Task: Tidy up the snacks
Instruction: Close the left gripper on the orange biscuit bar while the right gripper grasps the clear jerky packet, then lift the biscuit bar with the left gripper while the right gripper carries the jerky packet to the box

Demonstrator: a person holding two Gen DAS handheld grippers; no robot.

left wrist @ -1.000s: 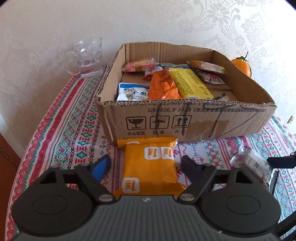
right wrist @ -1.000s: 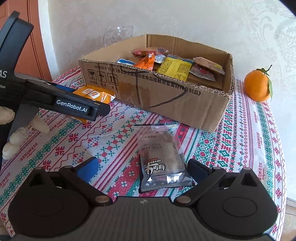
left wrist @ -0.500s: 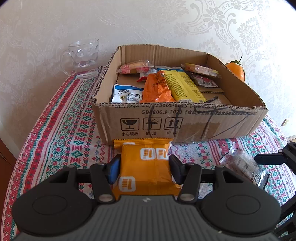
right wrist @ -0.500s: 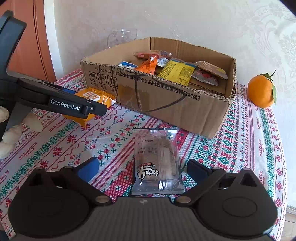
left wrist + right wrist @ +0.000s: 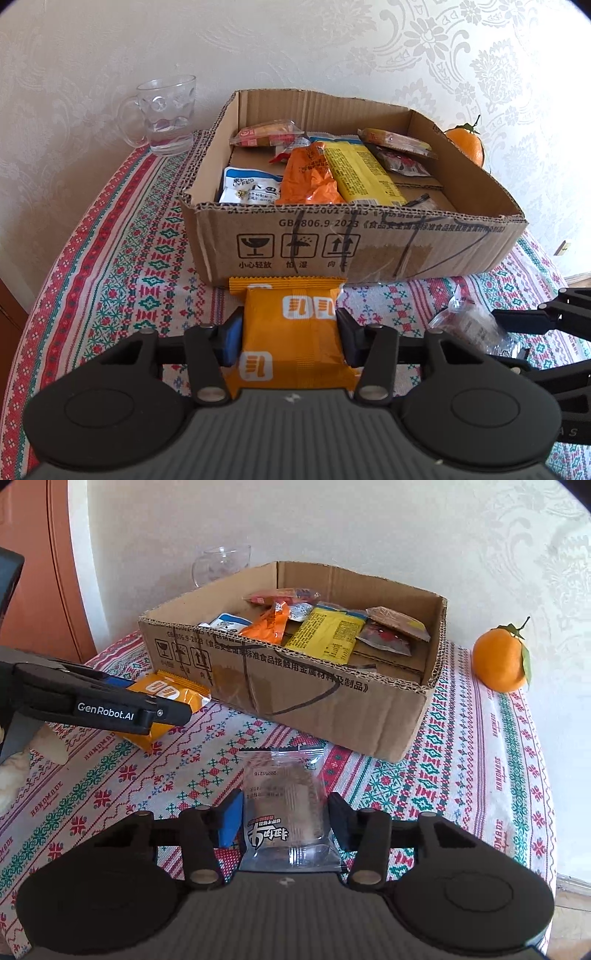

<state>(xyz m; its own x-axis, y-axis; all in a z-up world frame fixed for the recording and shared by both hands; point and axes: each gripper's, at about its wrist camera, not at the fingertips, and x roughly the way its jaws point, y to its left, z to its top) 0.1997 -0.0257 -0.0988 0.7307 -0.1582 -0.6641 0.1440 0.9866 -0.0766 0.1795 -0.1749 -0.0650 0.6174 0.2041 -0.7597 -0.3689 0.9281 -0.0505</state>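
Closing in on the orange snack packet (image 5: 291, 343), the left gripper (image 5: 290, 341) has a pad against each long side, and the jaws are closing a touch more as the film gives. Over on the other side, the right gripper (image 5: 284, 821) is clamped across the clear snack packet (image 5: 282, 805), pads pressed to its two edges.

Both packets look feather-light, soft-walled and slick. I'd judge the film will crumple before it resists, so a hold across the middle of the body, where the contents give some bulk, seems the safer choice; the crimped end seals would likely slip out or fold. Whatever is inside the clear one may crack under a hard squeeze.

Looks now: the orange packet is glossy, with white square logos and a serrated top seal. It lies flat on the patterned tablecloth (image 5: 122, 258), its far end just short of the cardboard box (image 5: 369, 251). The clear packet shows a brown block inside, dark printed lettering near the claw, a date stamp further up. It sits on the cloth too, nearer the box's right corner.

Inside the box, several packets are already piled. A glass mug (image 5: 164, 114) and an orange fruit (image 5: 500, 661) flank it.
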